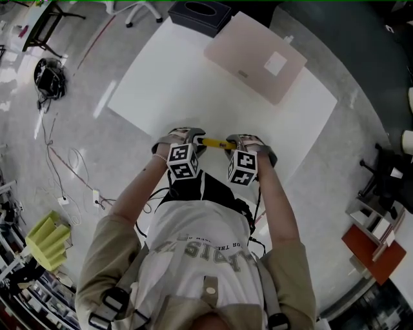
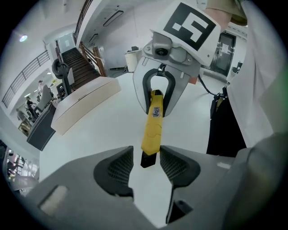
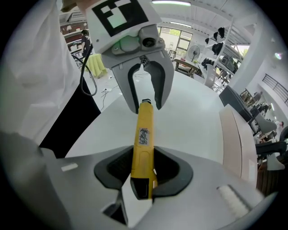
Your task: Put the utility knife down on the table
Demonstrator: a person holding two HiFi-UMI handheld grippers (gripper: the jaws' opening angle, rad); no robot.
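The knife point(image 3: 143, 134) is yellow with a black end and a small printed label. The worktop point(image 1: 181, 84) is white. The case point(image 1: 255, 55) is pale pink and the box point(image 1: 200, 16) is black. The left gripper point(image 2: 146, 152) has dark grey, ribbed fingers point(image 2: 118, 168). The cubes point(image 1: 183, 161) show black-and-white squares.

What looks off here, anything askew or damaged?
Nothing is damaged or spilled. One oddity: the utility knife hangs bridged between the two grippers above the table. The right gripper is shut on one end, while the left gripper has its jaws apart around the black end, not pressing it.
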